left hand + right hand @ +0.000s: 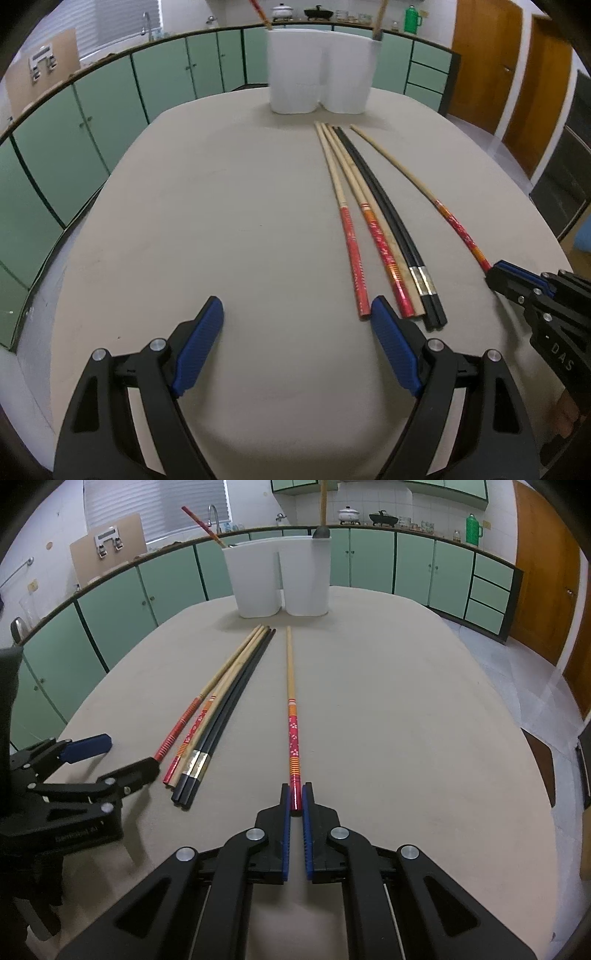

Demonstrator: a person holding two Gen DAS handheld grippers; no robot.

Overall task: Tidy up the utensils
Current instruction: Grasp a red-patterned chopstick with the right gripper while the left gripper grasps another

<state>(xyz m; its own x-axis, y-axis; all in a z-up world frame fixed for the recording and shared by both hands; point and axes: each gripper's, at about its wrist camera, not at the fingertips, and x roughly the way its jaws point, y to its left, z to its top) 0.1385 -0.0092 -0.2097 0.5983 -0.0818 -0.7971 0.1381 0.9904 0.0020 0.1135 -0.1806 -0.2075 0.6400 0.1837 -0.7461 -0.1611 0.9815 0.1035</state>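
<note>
Green cabinet doors (pixel 173 587) run along the back of the kitchen, w/ a counter on top carrying a white pot (pixel 348 515), a black pan (pixel 383 517) and a green thermos (pixel 472 529). Wooden doors (pixel 546 576) stand at the right. Near the camera is a beige table (pixel 221 229).

At the far end of the table stands a white two-compartment holder (pixel 277 579). One red-handled chopstick (pixel 201 526) leans out of its left compartment, and a utensil w/ wooden handle (pixel 323 502) stands in the right one.

On the table, approx. in the middle, lies a bundle of chopsticks (pixel 218 709): red-patterned ones w/ light wood tips and a black pair w/ a silver band, all side by side and touching, tips pointing to the holder.

Just right of the bundle, apart from it, lies a single floral chopstick (pixel 291 716). The right gripper (pixel 295 794) is clenched on its near red end, blue pads pressing both sides; the stick still lies along the table.

The left gripper (pixel 297 314) is released, jaws wide apart, low over the table. Its right pad (pixel 391 350) is just beside the near ends of the bundle; whether it touches them cannot be told.
</note>
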